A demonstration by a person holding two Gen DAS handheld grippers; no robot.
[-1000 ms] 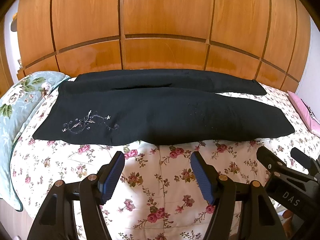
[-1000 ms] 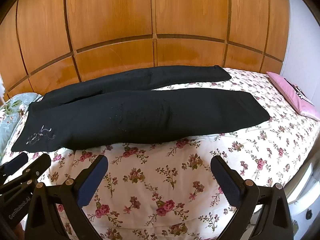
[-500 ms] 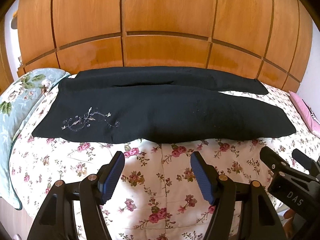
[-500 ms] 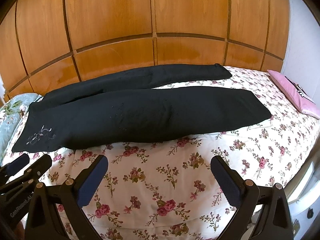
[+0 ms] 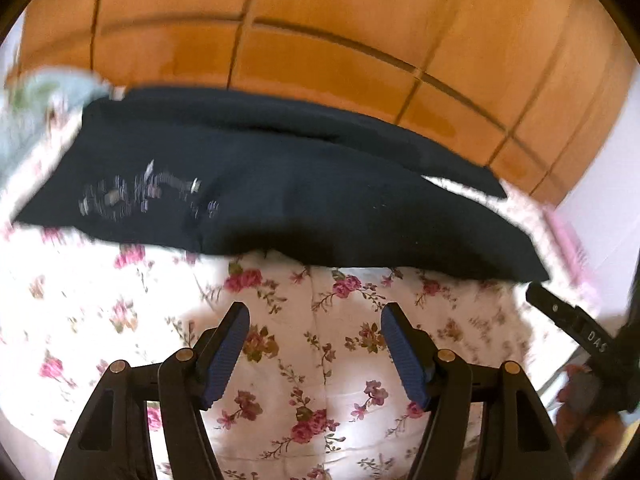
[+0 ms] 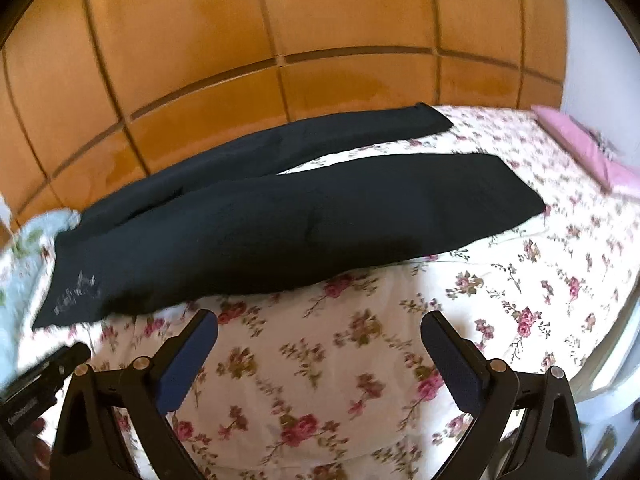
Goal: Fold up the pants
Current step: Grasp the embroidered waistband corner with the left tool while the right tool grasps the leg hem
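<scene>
The left gripper (image 5: 314, 316), black-framed with blue ribbed pads, sits at the bottom of its frame with its fingers spread and nothing between them; the right gripper (image 6: 320, 326), same build, is spread wider still and just as empty; both hover over the white quilt printed with pink roses (image 6: 360, 360), short of the cloth.

The long black fabric pants (image 6: 304, 224) lie flat across the middle of both views, on the quilt in front of the orange wooden panelled wall (image 6: 280, 20); their long axis runs left to right across the frame; the waist end, with its pale embroidered motif (image 5: 140, 194), points to the left, and the two leg ends point right, the near leg ending lower than the far one, with a wedge of quilt between them.

As I see it, the risk is a pinch that catches the quilt along with the near hem, or takes only the top layer, so the fold drags crooked; the legs lying apart could also leave the halves misaligned.
</scene>
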